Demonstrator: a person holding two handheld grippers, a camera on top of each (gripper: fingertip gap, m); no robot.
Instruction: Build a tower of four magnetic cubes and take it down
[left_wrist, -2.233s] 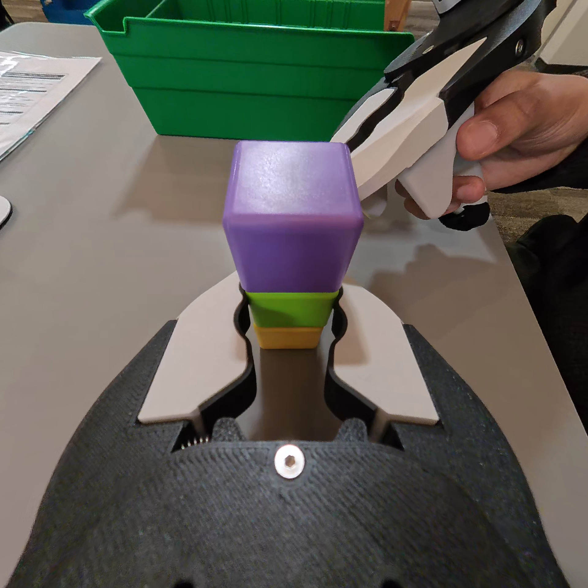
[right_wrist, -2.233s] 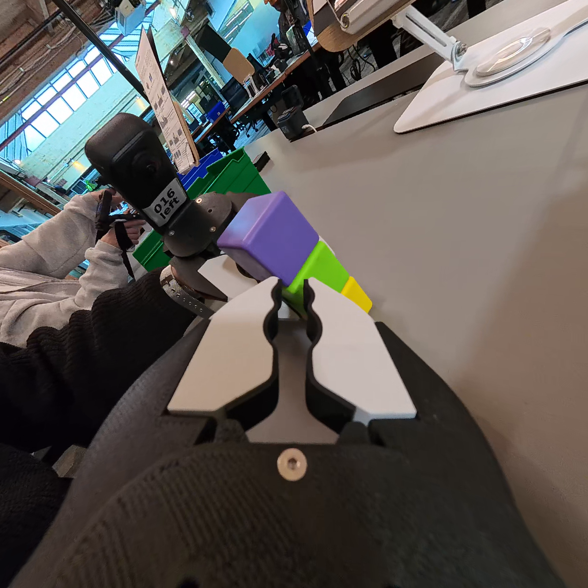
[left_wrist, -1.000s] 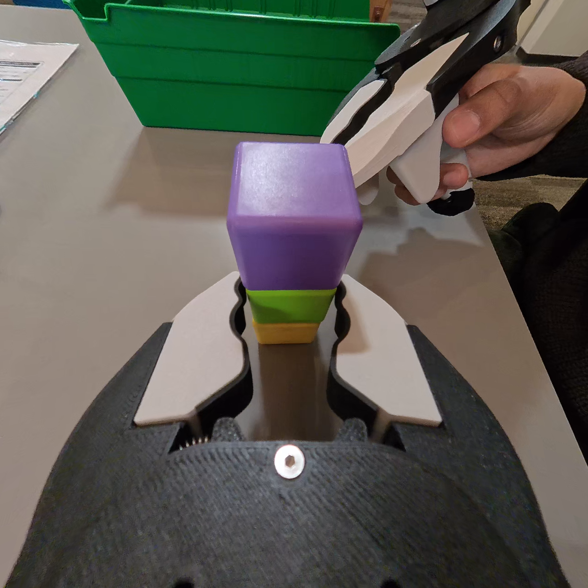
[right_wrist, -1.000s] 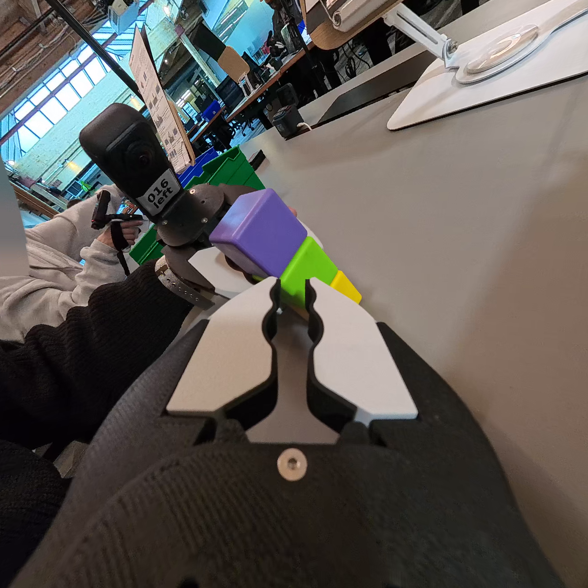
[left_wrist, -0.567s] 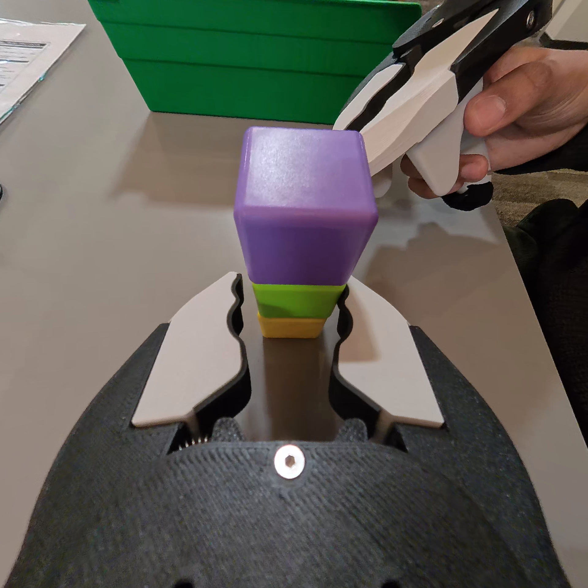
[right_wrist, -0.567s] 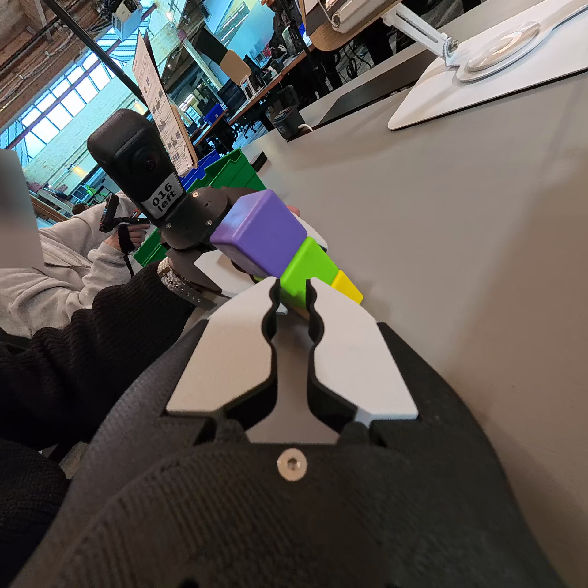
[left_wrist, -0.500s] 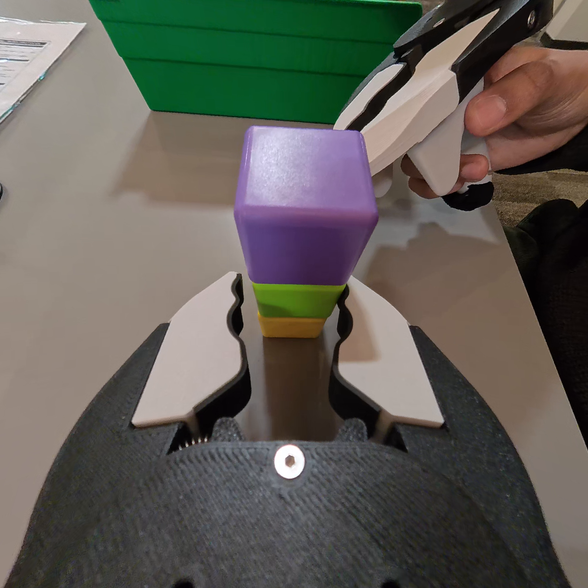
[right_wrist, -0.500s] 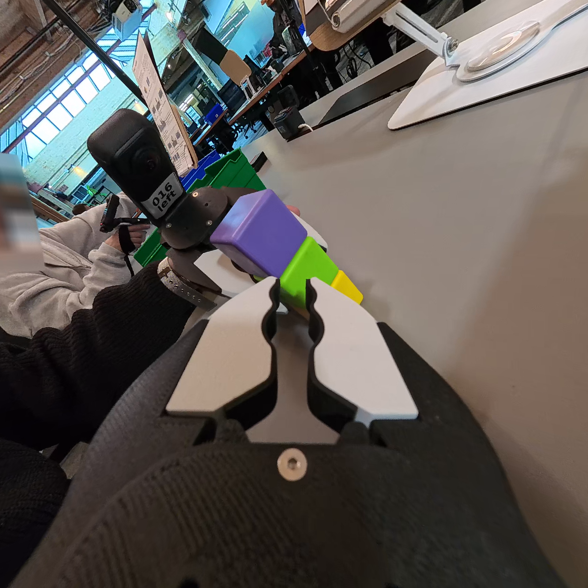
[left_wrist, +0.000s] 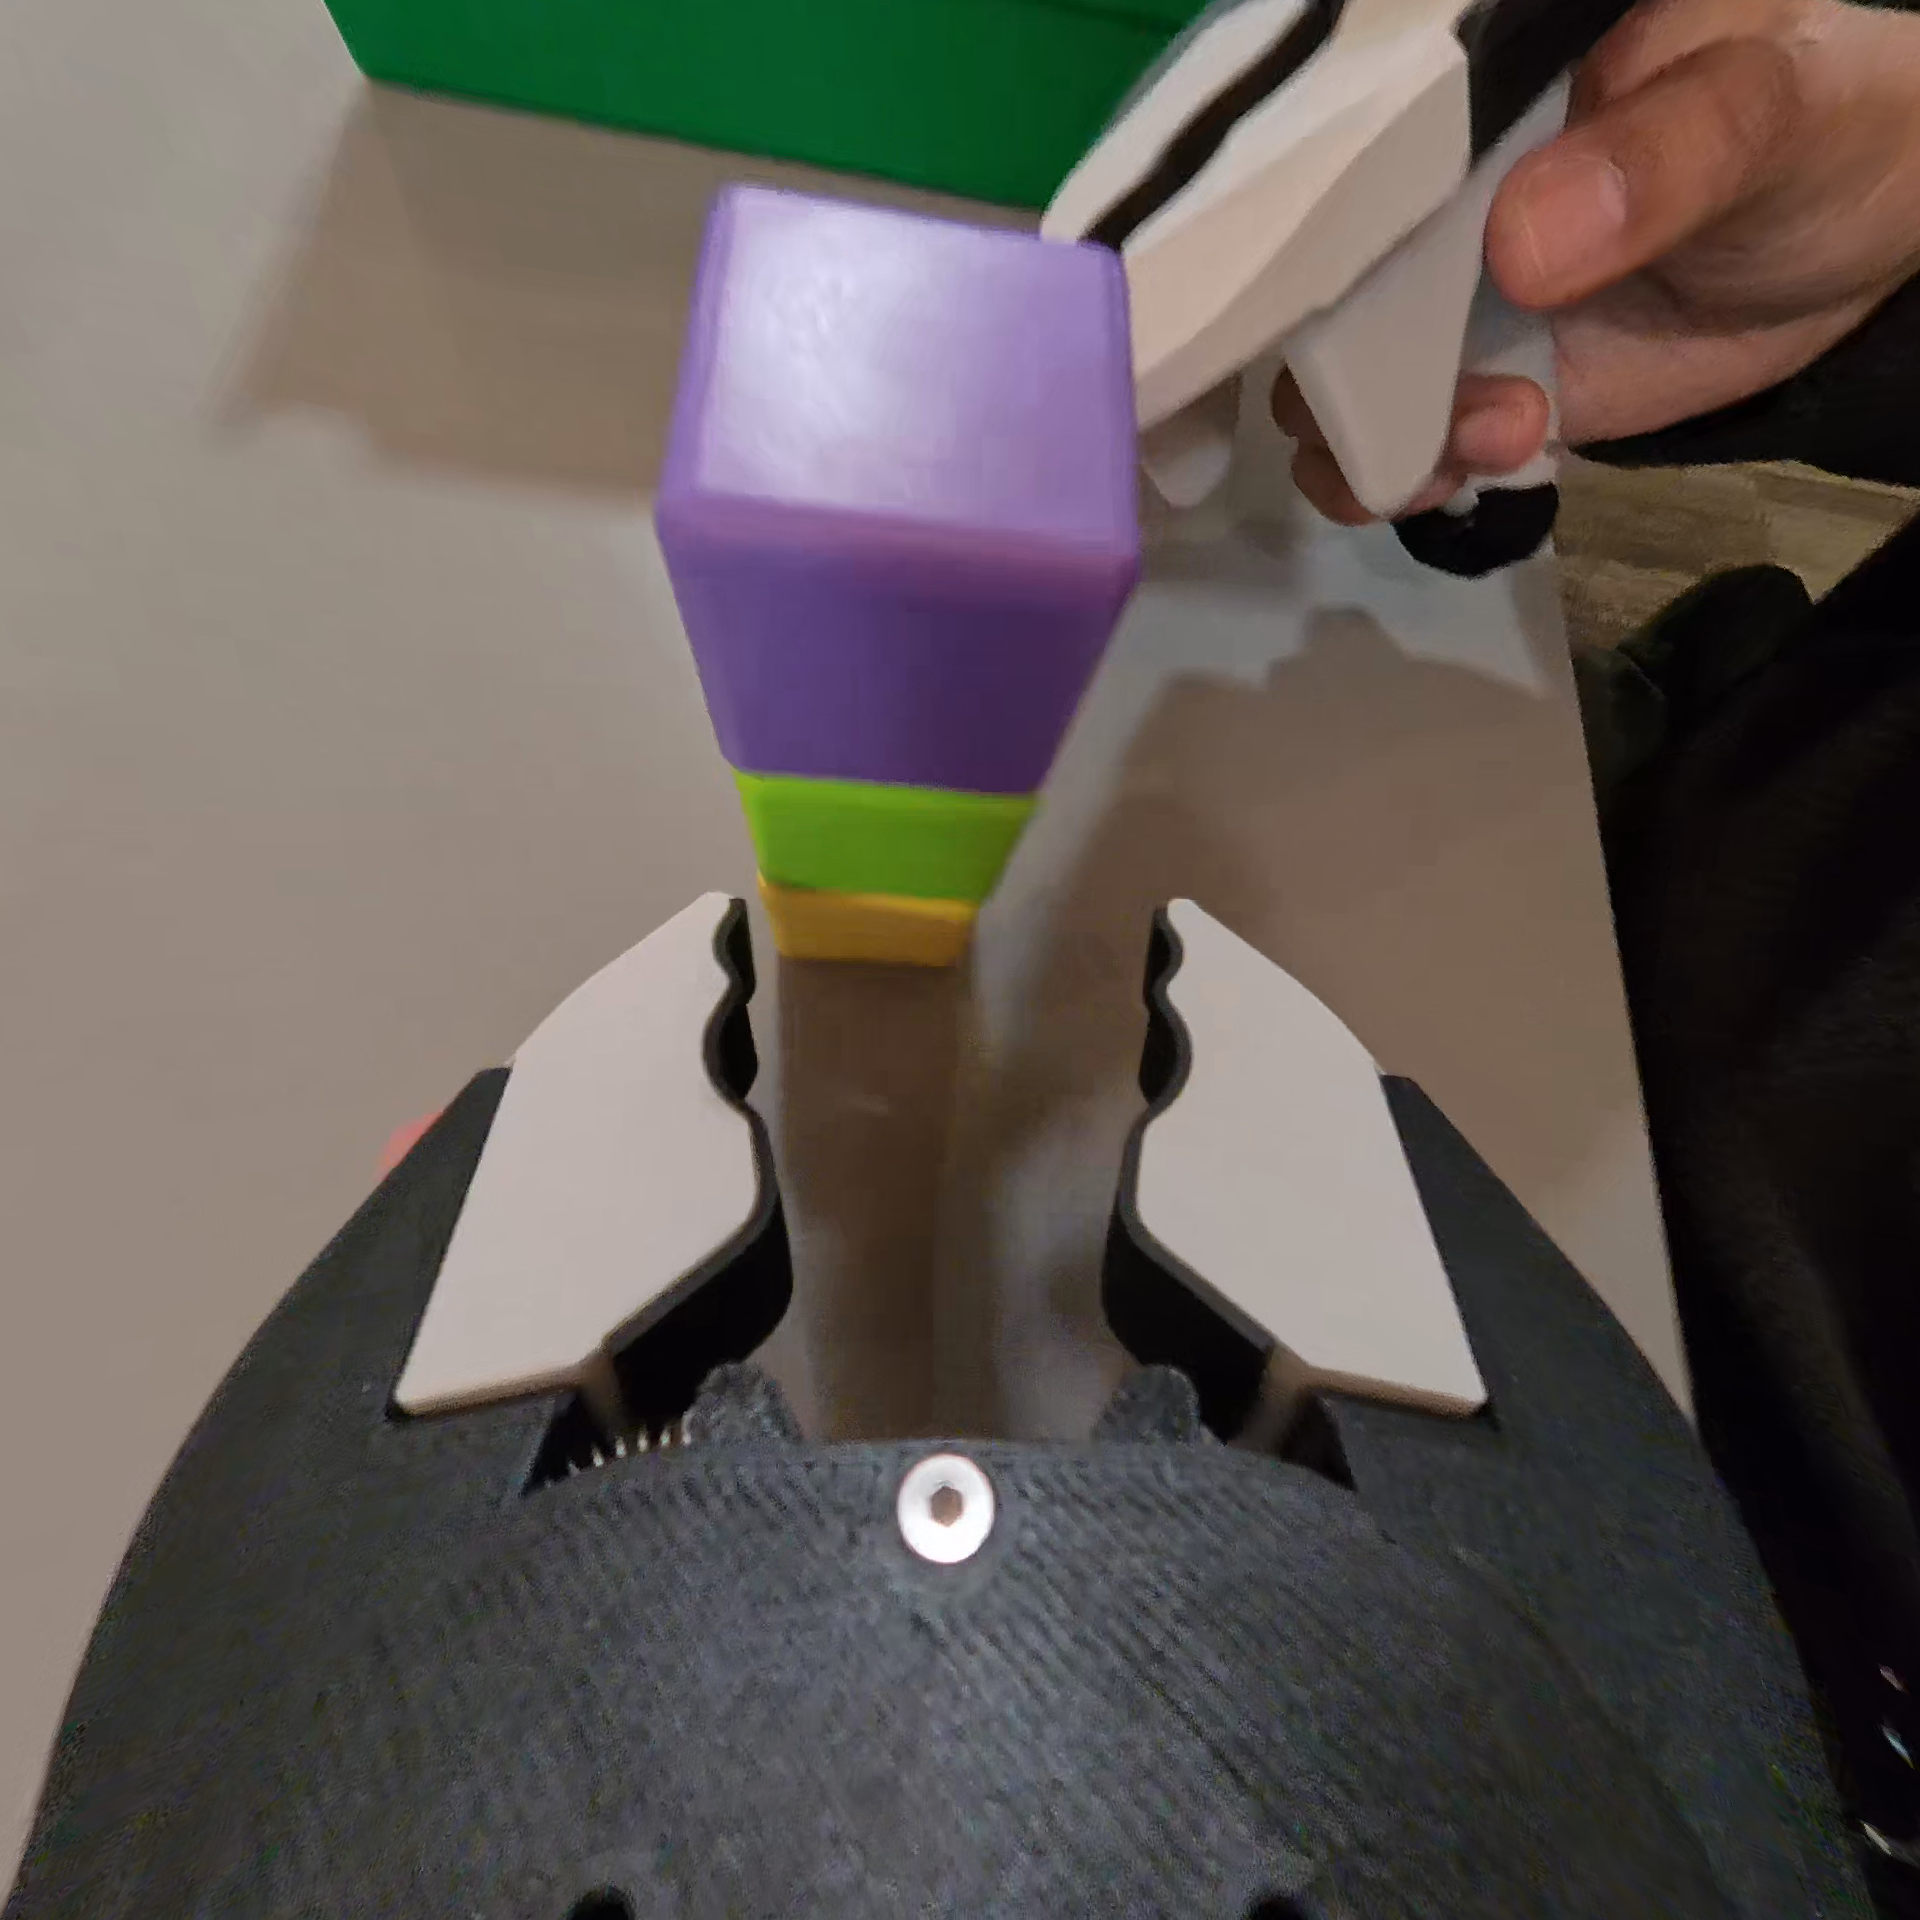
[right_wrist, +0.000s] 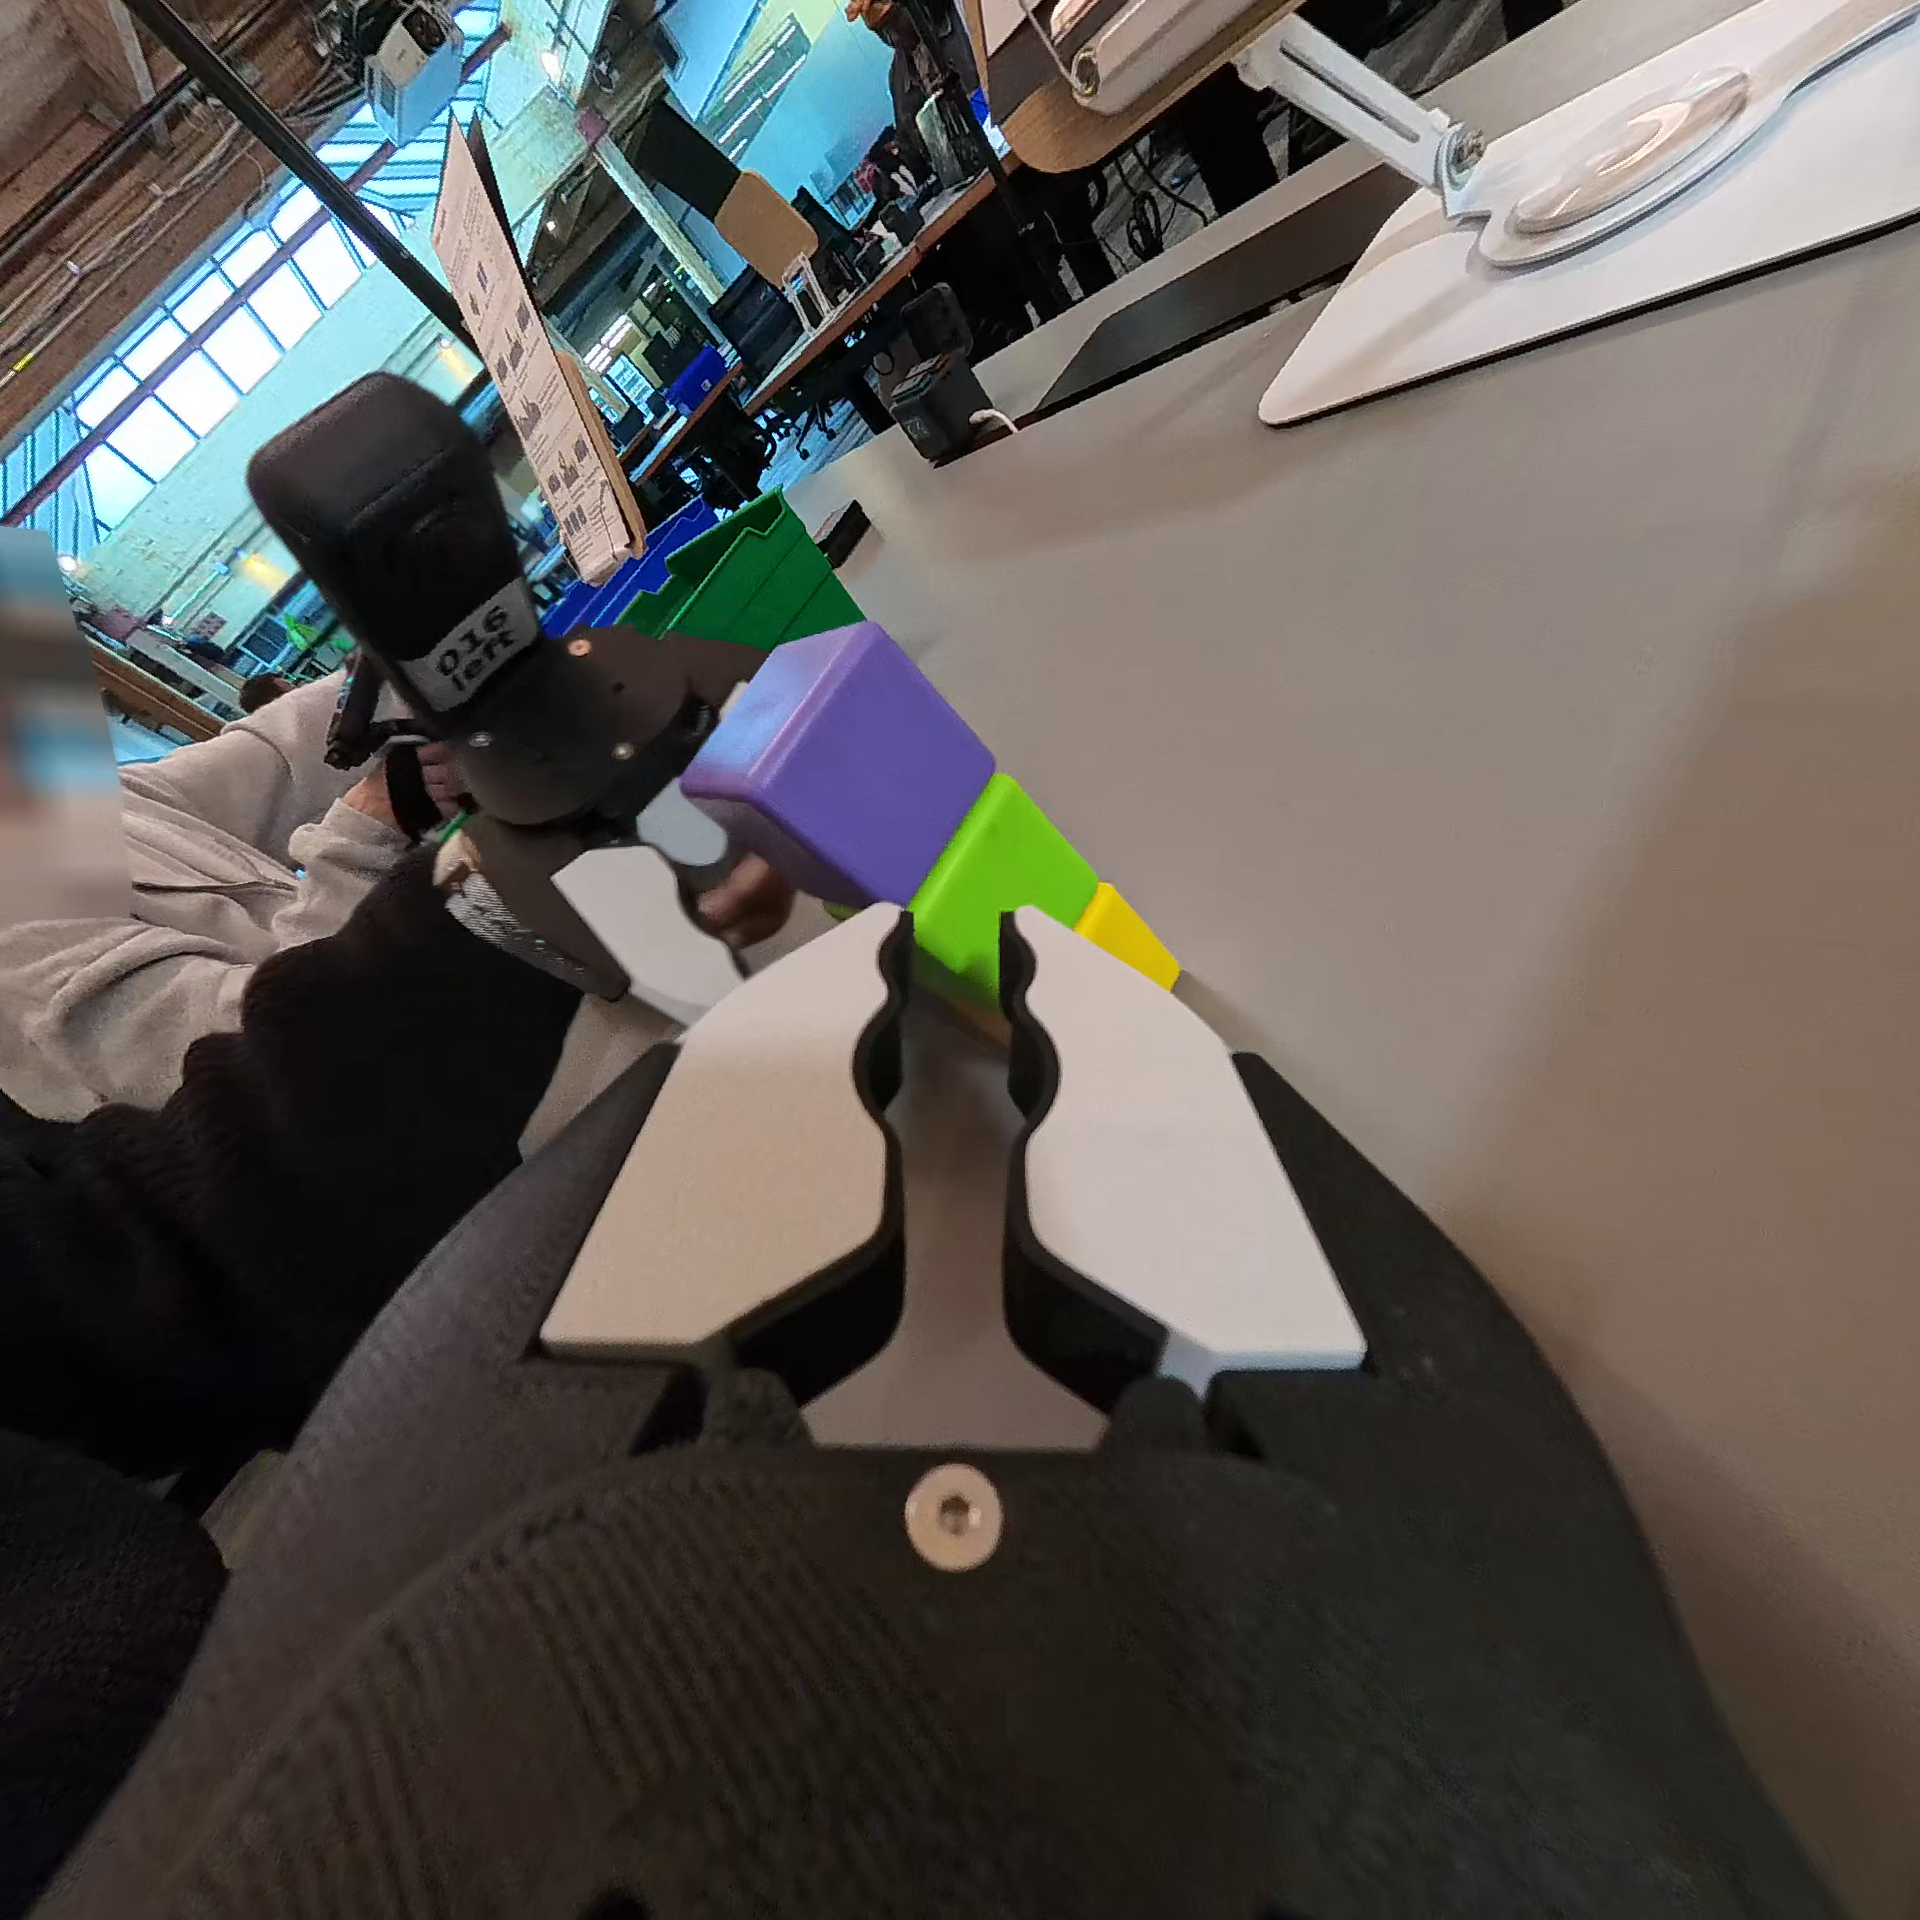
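Observation:
A stack of three cubes stands on the grey table: a large purple cube (left_wrist: 904, 468) on a green cube (left_wrist: 883, 842) on a small yellow cube (left_wrist: 868, 930). My left gripper (left_wrist: 948, 914) is open and empty, its fingertips just short of the yellow cube on either side. The right gripper's tips (left_wrist: 1091, 223) sit by the purple cube's upper right corner, held by a hand (left_wrist: 1683, 218). In the right wrist view my right gripper (right_wrist: 954, 920) is shut and empty, close to the green cube (right_wrist: 997, 873), with the purple cube (right_wrist: 842, 769) and yellow cube (right_wrist: 1127, 935) either side.
A green bin (left_wrist: 727, 52) stands behind the stack. The table's edge (left_wrist: 1579, 727) runs down the right. The right wrist view shows a white flat stand base (right_wrist: 1610, 239), a small black device (right_wrist: 935, 405) and a person's grey sleeve (right_wrist: 156, 904) at the left. Spacing between my two grippers at the tips: around 8 centimeters.
My left gripper has opened, let go of the green cube and drawn back from the stack. The stack stays standing. The right gripper has barely moved.

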